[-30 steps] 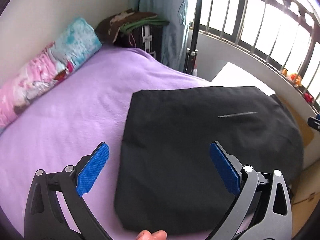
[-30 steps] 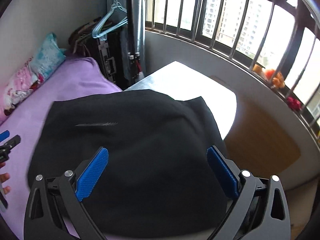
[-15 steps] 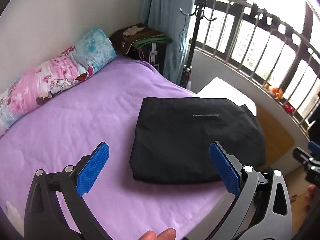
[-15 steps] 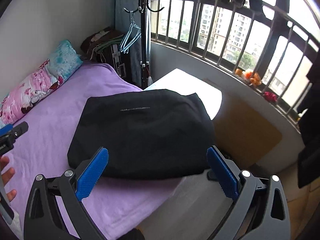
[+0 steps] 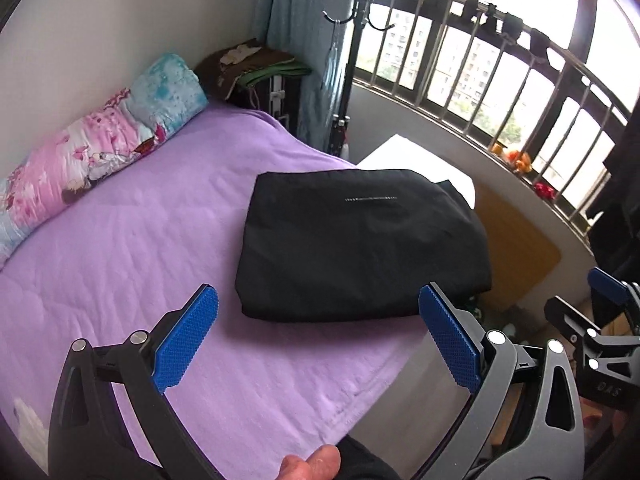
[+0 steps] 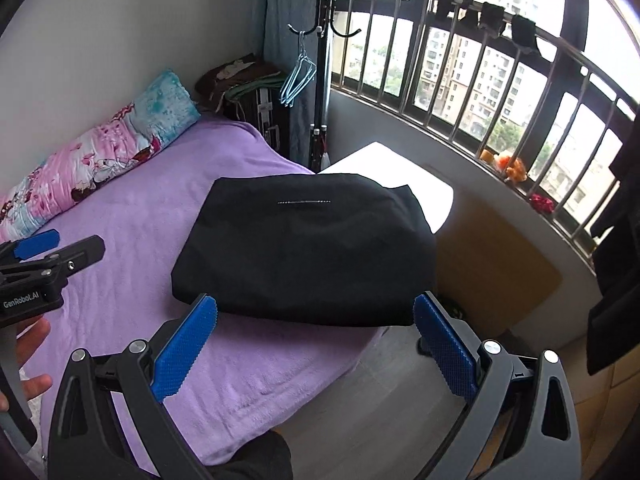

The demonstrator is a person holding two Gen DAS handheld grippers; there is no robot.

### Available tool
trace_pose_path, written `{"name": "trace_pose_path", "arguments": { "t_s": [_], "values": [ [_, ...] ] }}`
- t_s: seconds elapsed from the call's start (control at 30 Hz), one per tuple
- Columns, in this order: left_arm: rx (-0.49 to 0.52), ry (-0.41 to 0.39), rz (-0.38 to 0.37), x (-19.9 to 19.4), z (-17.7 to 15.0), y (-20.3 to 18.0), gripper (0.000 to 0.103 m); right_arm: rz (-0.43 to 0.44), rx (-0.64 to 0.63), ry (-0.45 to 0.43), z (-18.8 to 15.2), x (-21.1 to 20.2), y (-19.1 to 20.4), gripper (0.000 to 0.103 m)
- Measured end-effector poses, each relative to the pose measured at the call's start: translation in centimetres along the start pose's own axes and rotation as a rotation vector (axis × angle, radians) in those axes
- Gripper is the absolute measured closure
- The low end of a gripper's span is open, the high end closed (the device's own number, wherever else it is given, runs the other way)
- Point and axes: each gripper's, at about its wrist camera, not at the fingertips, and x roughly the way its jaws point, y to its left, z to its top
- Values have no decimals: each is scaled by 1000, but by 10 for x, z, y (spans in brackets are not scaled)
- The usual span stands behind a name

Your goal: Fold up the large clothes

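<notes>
Far left against the wall: a rolled pink-and-blue quilt along the edge of the bed, purple sheet wrinkled but bare on that side.

Low in the left wrist view: left hand-held gripper raised over the near edge of the bed, released, blue pads spread wide with nothing between them; a fingertip visible at the bottom edge.

Toward the right side of the bed: folded black garment, lying flat in a rough rectangle, a thin pale stitched line across its top, right edge reaching the mattress side.

Behind the bed's far corner: dark suitcase with brown and green clothes heaped on top; beside it a coat stand with blue hangers.

Further right: right hand-held gripper held above the bed's corner, also released, pads well apart, empty, clear of the garment. Behind, a curved barred window.
</notes>
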Motion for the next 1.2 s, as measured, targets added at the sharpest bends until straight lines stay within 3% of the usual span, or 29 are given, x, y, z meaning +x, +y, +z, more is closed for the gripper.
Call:
{"name": "trace_pose_path", "arguments": {
  "t_s": [0.2, 1.2],
  "values": [
    [18, -8, 28, 2, -3, -5, 6, 10, -7, 17, -5, 6, 0, 6],
    [-2, -34, -31, -10, -5, -11, 6, 53, 7, 7, -11, 2, -5, 6]
  ]
}}
